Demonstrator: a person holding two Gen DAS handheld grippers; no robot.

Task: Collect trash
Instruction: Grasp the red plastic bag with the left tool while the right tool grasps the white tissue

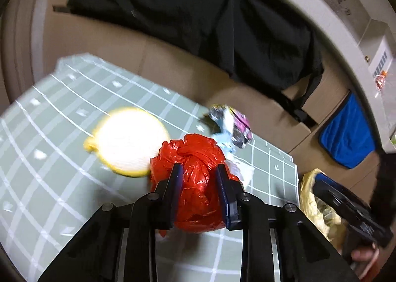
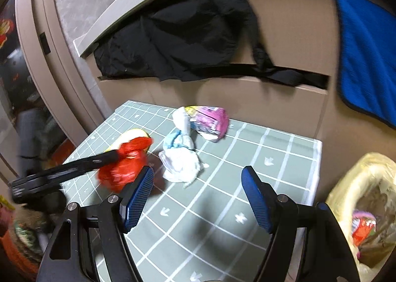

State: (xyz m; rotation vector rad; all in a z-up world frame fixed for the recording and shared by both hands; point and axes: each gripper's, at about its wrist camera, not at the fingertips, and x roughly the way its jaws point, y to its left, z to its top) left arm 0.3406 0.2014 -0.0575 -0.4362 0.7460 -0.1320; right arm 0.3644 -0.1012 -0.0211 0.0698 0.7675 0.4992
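My left gripper [image 1: 199, 170] is shut on a crumpled red plastic bag [image 1: 195, 180], held just above the green grid tablecloth [image 1: 49, 158]. In the right wrist view the red bag [image 2: 123, 165] hangs at the left, clamped by the left gripper [image 2: 117, 154]. My right gripper [image 2: 198, 175] is open and empty over the tablecloth [image 2: 222, 207]. A white and pale blue crumpled wad [image 2: 182, 158] and a pink wrapper [image 2: 210, 121] lie on the cloth ahead of it. A yellow-rimmed round piece [image 1: 131, 141] lies left of the red bag.
A bin lined with a yellow bag [image 2: 366, 207] stands off the table's right edge, with trash inside; it also shows in the left wrist view [image 1: 319, 207]. Cardboard boxes [image 2: 247, 101] with black clothing [image 2: 185, 34] and a blue towel [image 2: 366, 54] stand behind the table.
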